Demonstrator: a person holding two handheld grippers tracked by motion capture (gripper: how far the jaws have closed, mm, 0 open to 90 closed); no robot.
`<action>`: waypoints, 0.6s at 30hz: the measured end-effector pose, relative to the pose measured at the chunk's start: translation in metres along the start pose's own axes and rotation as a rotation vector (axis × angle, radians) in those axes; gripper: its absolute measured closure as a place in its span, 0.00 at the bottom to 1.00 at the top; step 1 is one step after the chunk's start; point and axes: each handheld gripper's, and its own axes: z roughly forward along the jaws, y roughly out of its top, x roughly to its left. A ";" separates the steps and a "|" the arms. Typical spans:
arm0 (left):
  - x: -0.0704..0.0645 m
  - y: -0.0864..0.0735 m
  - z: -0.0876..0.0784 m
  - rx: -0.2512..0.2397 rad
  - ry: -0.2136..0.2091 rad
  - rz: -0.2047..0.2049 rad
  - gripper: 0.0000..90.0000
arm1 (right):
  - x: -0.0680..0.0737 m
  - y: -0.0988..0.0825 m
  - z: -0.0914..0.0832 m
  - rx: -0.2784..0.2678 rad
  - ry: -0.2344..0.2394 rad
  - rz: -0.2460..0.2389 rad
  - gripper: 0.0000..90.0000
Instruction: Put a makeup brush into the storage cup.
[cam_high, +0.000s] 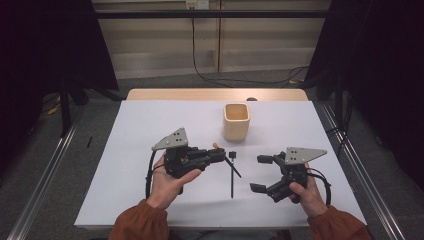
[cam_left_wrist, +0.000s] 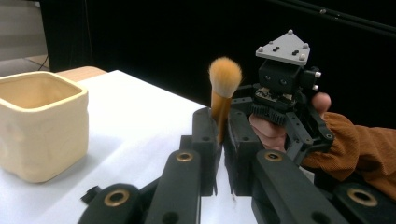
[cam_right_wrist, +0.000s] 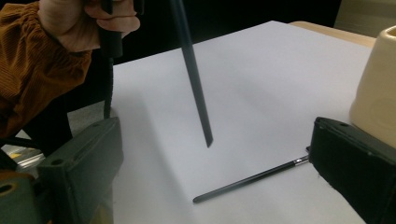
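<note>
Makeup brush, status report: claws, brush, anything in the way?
Left claw shut on orange-tipped brush. Right claw open, empty. Second brush lying on table. Cup unobstructed.

even, soft overhead light falls on the white tabletop (cam_high: 150, 150), which reads bright against dark curtains at both frame edges. shadows are faint and short. in the left gripper view the near black tool (cam_left_wrist: 219, 154) blurs slightly at the bottom; no glare.

High view above near edge of surface (cam_high: 150, 130), facing forward-down; both tool views low, close; all share cup (cam_high: 236, 121).
</note>
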 end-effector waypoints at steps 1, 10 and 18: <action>0.000 0.001 -0.002 0.005 0.004 -0.003 0.93 | 0.000 0.000 0.000 0.004 -0.004 0.003 0.03; 0.004 0.005 -0.013 0.080 0.029 0.011 0.93 | 0.003 0.000 0.001 0.017 -0.031 -0.029 0.04; 0.007 0.013 -0.020 0.132 0.051 0.010 0.93 | 0.001 0.000 0.001 0.011 -0.029 -0.034 0.03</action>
